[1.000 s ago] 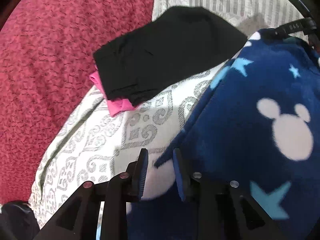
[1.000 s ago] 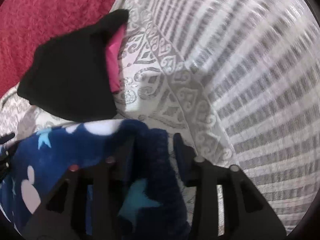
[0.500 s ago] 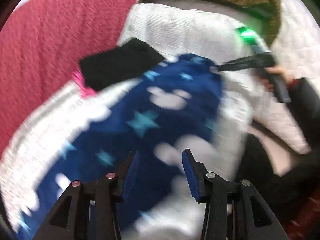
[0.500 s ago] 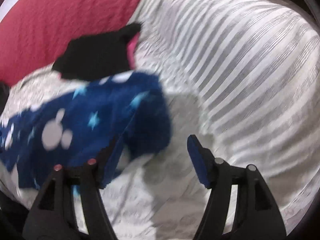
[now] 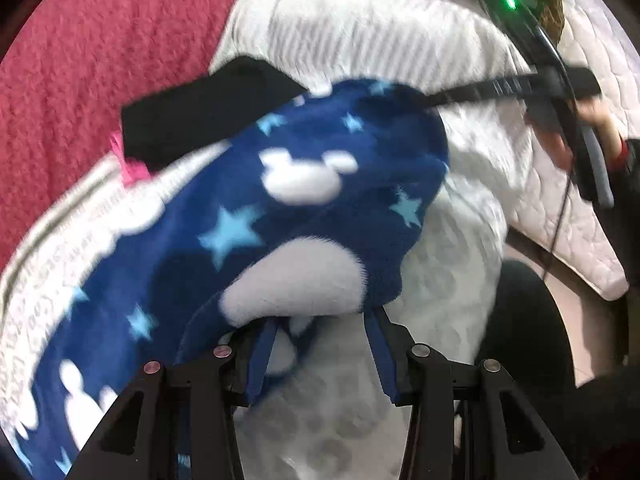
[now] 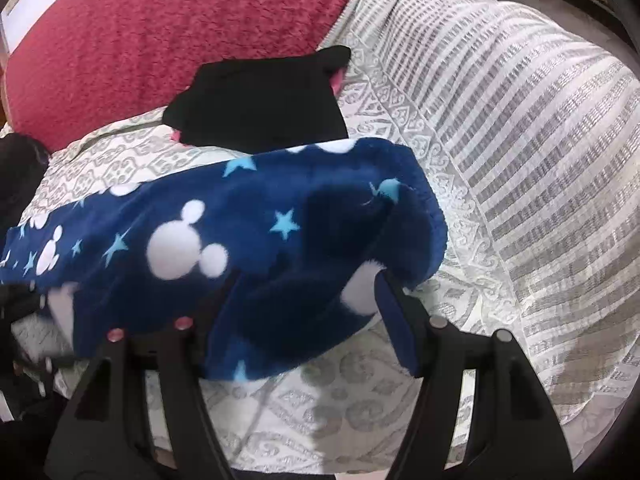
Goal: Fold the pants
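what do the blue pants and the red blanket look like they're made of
Blue pants: likely plush fleece, matte, with fuzzy edges around the white prints and a soft, thick fold. Red blanket: probably a nubby knit or chenille-type fabric, matte, its surface pebbled all over. Neither can be told for certain from the look alone.

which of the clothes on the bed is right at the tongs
The blue fleece pants with white mouse heads and stars; the folded black garment and pink one beneath it lie farther back.

I saw a red blanket (image 6: 168,36) behind a folded black garment (image 6: 260,100), which lay over something pink (image 5: 130,164) on the grey-patterned bedspread (image 6: 520,160).
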Tool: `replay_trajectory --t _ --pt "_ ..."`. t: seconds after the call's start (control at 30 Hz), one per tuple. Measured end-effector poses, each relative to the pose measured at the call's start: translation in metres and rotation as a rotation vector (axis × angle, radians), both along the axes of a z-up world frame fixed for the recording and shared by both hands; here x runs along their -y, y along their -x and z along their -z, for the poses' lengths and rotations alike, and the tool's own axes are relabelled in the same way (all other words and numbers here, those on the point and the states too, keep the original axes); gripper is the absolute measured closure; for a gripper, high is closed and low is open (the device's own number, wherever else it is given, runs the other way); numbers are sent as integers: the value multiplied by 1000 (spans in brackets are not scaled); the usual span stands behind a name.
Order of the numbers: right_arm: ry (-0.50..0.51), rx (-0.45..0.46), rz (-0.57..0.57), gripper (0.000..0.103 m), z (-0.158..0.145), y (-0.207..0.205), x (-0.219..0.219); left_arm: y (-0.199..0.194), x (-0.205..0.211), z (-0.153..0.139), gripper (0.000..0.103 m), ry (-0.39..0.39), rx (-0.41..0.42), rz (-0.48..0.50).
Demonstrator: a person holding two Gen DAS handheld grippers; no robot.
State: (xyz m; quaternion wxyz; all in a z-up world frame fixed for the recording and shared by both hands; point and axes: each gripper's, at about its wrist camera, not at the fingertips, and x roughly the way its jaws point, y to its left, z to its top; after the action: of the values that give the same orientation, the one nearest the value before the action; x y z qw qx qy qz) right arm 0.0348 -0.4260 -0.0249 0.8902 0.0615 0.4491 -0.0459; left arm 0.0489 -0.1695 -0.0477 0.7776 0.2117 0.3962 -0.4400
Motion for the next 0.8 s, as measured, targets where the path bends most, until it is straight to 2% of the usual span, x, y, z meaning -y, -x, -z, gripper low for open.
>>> replay_trajectory --t 0.07,0.13,0.23,0.33,0.37,0.4,0.43,0.5,0.57,0.63,0.7,0.8 --pt "-21 2 7 36 3 1 3 -4 6 -3 56 5 11 19" --pt "-45 -6 24 36 7 3 7 -7 9 3 53 -9 -13 43" --pt "-68 -29 60 36 17 1 17 1 12 14 53 -17 -45 83" --pt "-76 -38 80 36 22 1 25 1 20 20 55 -19 -72 78" --pt "-70 -38 92 36 23 1 29 1 20 20 76 -13 -76 71" --pt "-68 -35 102 36 23 1 33 -1 20 18 91 2 -90 67" --pt "-70 -31 114 36 23 1 37 -1 19 14 93 27 -127 59" --pt "-92 -19 152 36 22 3 51 7 18 3 93 61 -140 83" --pt "-114 -20 186 36 23 5 63 25 21 0 93 24 -63 145" --pt "-121 -27 201 36 26 6 70 30 22 9 93 -22 -52 173" --pt "-125 -33 208 36 29 6 73 24 21 18 90 -37 -75 146" --pt "-146 -39 204 36 33 5 74 16 17 22 77 -17 -82 94"
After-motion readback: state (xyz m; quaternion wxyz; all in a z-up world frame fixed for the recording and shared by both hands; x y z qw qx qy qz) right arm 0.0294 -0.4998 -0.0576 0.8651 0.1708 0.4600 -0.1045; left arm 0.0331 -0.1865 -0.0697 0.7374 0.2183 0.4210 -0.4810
